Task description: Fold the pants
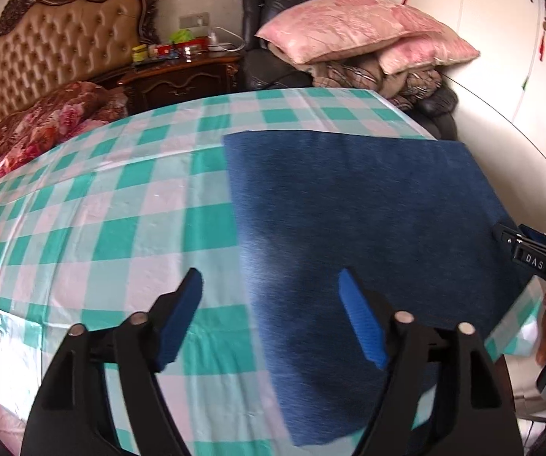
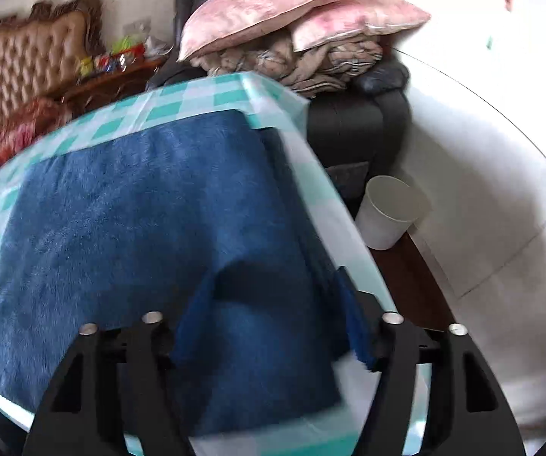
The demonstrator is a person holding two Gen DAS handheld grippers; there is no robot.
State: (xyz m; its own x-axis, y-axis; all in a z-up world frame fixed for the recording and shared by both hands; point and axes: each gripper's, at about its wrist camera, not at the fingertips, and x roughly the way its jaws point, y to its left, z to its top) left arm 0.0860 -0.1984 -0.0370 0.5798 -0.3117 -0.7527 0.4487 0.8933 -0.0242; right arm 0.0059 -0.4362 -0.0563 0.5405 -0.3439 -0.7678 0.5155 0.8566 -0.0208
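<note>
Dark blue fleece pants [image 1: 360,220] lie folded into a flat rectangle on the right part of a table with a green and white checked cloth [image 1: 102,228]. My left gripper [image 1: 271,285] is open and empty, just above the pants' left edge. My right gripper [image 2: 273,292] is open over the pants' right edge [image 2: 140,228], near the table's right side. It also shows in the left wrist view [image 1: 531,258] at the pants' right edge.
A dark armchair [image 2: 353,129] piled with pink pillows [image 1: 353,30] and bedding stands behind the table. A white bin [image 2: 391,211] sits on the floor to the right. A bed with a tufted headboard [image 1: 56,45] and a nightstand [image 1: 181,76] are at the back left.
</note>
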